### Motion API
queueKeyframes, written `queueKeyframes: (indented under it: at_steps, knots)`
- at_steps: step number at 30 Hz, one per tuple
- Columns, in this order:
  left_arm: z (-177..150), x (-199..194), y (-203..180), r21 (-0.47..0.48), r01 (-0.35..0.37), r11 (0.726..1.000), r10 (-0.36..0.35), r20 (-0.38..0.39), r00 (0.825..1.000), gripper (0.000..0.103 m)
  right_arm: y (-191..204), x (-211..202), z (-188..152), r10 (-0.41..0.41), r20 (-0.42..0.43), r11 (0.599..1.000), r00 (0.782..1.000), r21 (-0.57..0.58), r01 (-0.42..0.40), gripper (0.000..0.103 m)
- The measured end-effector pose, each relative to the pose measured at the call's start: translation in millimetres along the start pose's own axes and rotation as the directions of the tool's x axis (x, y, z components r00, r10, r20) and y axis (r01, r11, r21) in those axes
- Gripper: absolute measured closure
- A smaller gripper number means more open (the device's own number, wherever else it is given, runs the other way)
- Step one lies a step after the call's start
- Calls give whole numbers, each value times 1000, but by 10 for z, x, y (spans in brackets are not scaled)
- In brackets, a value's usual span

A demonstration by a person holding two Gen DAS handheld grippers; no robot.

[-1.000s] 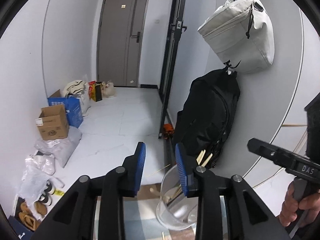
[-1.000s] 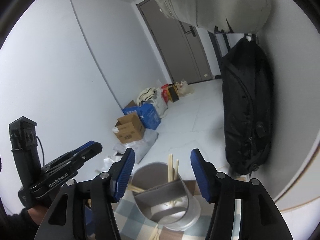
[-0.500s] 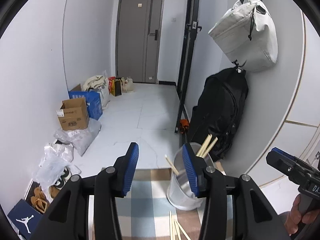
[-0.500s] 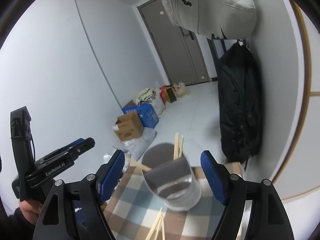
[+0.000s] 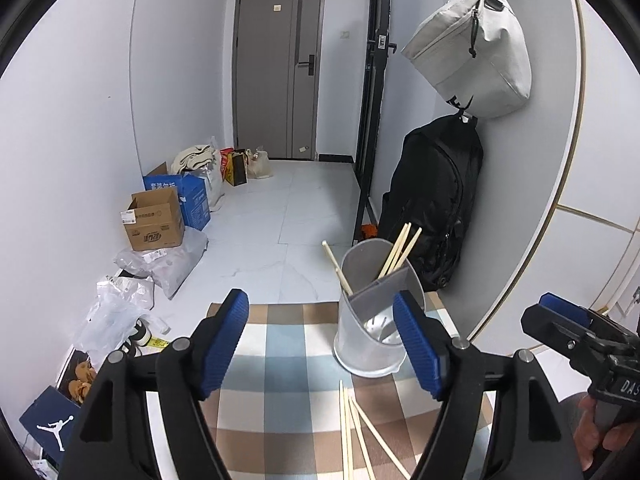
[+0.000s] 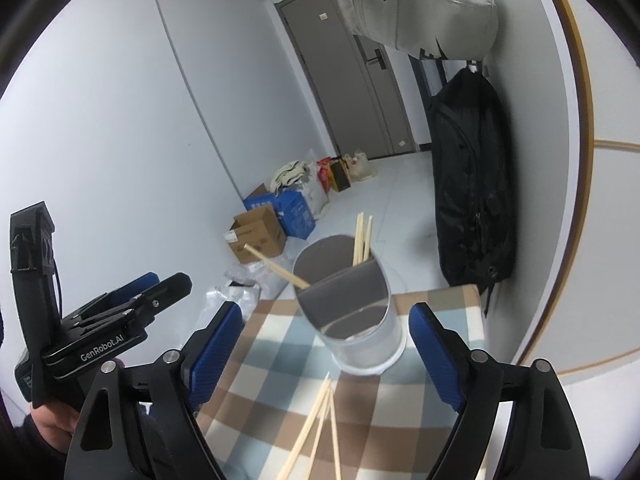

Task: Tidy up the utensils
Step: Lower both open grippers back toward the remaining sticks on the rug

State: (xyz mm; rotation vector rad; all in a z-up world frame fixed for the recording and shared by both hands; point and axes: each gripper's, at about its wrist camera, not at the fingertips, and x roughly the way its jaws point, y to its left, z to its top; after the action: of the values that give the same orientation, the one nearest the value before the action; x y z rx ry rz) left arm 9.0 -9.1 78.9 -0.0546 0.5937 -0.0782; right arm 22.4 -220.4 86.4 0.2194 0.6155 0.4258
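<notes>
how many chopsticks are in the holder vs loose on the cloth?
6 visible. 3 in the holder: a pair upright at the back, one leaning left. 3 loose on the checked cloth in front. More may sit below the frame edge.

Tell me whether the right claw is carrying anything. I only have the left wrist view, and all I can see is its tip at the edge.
Observer: No. The right wrist view shows the right claw empty, its jaws opening. The loose pale wooden chopsticks lie on the checked cloth below it.
Operator: My left claw hides part of the clear round plastic holder. Is anything in its front half?
Observer: Nothing shows there. The space in front of the grey divider looks empty, and the standing chopsticks all sit behind it.
</notes>
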Motion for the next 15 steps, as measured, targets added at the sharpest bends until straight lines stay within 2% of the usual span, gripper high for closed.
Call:
queueKeyframes:
  at_steps: [2, 8, 15]
  knots:
    - [-54, -30, -16, 5, -8, 1000, 8, 4, 1000, 20, 13, -13, -79, -5, -3, 1000, 1000, -12, 5, 8]
    - [-294, -71, -18, 0, 6, 1000, -6, 2, 1000, 19, 35, -2, -342, -12, -42, 999, 999, -37, 11, 7]
    - [-574, 48, 76, -39, 4, 999, -6, -46, 999, 19, 70, 95, -671, -13, -109, 995, 994, -96, 3, 5]
